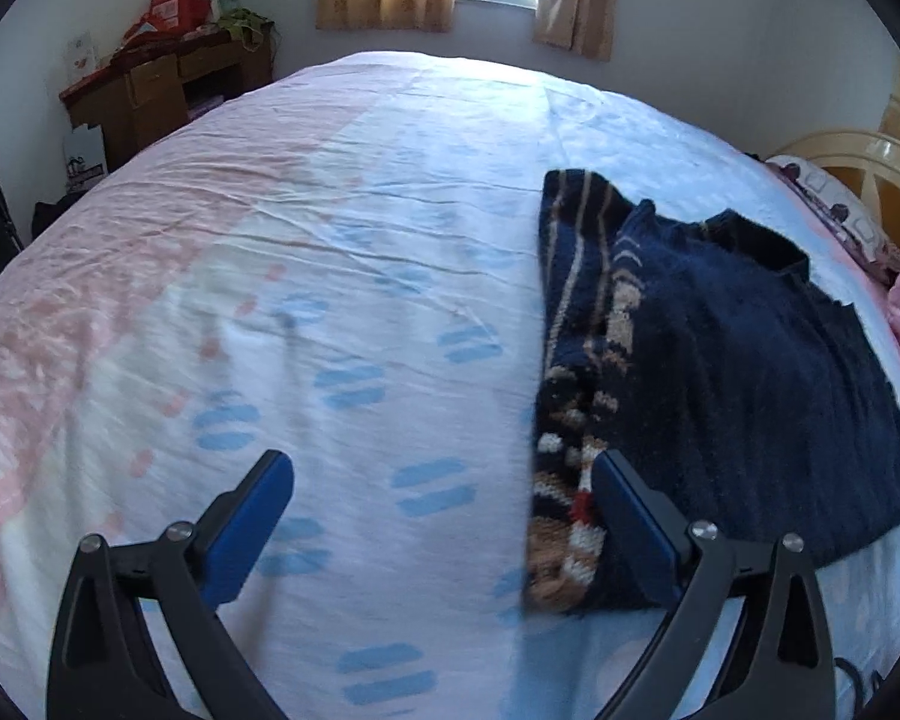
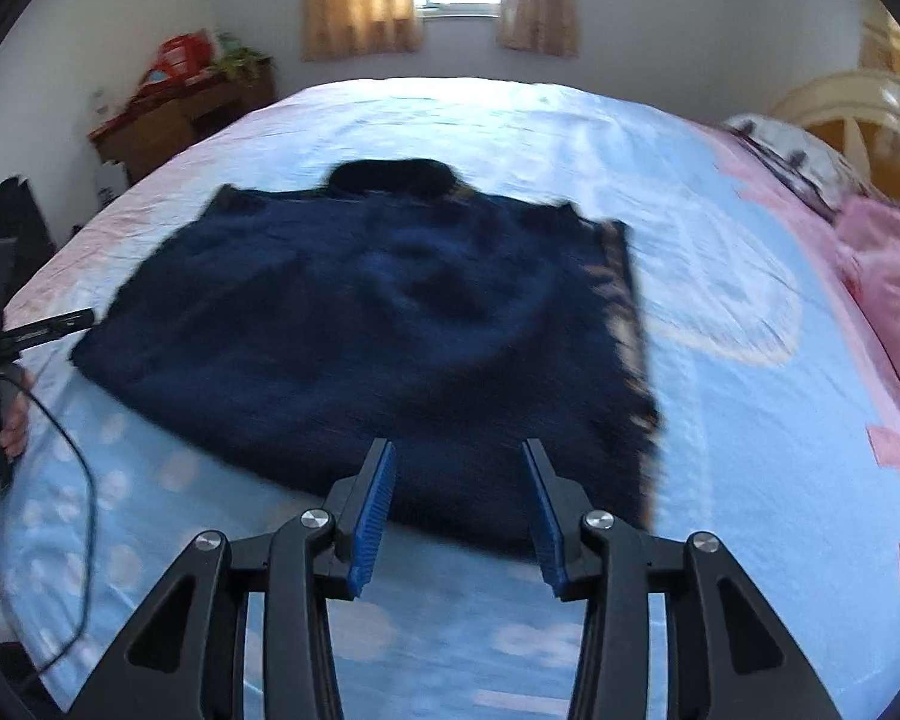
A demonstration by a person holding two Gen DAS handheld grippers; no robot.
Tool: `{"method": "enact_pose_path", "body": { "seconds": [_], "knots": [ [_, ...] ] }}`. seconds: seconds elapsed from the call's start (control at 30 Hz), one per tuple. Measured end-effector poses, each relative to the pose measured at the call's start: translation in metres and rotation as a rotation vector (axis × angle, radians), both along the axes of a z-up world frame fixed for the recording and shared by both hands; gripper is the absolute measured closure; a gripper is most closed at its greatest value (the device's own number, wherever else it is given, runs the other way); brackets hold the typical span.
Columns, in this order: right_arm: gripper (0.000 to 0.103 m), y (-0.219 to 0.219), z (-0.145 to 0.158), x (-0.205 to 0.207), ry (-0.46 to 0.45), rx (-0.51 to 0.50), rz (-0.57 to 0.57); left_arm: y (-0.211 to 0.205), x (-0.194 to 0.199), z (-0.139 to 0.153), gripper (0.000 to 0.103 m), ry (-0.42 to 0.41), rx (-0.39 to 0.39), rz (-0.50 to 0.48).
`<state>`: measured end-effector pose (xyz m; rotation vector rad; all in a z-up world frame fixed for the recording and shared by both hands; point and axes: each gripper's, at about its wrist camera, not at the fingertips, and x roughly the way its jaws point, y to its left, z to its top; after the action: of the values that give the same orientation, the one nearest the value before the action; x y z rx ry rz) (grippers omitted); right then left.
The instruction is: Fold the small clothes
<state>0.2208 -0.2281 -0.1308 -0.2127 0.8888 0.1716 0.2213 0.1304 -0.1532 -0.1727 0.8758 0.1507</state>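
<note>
txt check | we read none, both views | red packs on desk point(image 1: 171, 9): print too blurry | card point(image 1: 84, 159) by desk: marks illegible | sweater point(image 1: 720, 360): pattern only, no lettering we can make out

Fuzzy navy knit sweater point(image 2: 390, 324), smooth wrinkled cotton bedsheet point(image 1: 354, 252), matt ribbed blue fingers point(image 2: 378, 510)

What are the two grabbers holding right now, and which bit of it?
Nothing. The left gripper and the right gripper are both open with empty gaps. The dark blue sweater just lies flat on the bed.
</note>
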Motion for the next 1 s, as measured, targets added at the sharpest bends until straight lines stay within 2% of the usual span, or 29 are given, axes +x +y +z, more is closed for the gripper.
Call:
{"method": "enact_pose_path", "body": {
  "seconds": [0.1, 0.3, 0.53, 0.63, 0.8, 1.0],
  "knots": [
    [0.059, 0.049, -0.005, 0.003, -0.007, -0.034, 0.109, 0.014, -0.006, 0.005, 0.001, -0.019, -0.022, -0.014],
    [0.059, 0.141, -0.027, 0.001, -0.042, -0.120, 0.320, 0.047, -0.023, 0.013, 0.001, -0.048, 0.004, -0.006],
    [0.059, 0.218, -0.054, -0.006, -0.069, -0.204, 0.465, 0.077, -0.034, 0.010, 0.001, -0.039, 0.026, 0.010],
    [0.059, 0.244, -0.063, -0.012, -0.067, -0.222, 0.525, 0.088, -0.033, 0.010, 0.001, -0.032, -0.009, 0.004],
    [0.059, 0.286, -0.077, -0.024, -0.099, -0.299, 0.610, 0.100, -0.017, 0.019, 0.001, -0.020, -0.148, -0.076],
    [0.059, 0.314, -0.095, -0.015, -0.143, -0.388, 0.598, 0.106, 0.008, 0.032, 0.001, -0.045, -0.195, -0.112]
  ]
}}
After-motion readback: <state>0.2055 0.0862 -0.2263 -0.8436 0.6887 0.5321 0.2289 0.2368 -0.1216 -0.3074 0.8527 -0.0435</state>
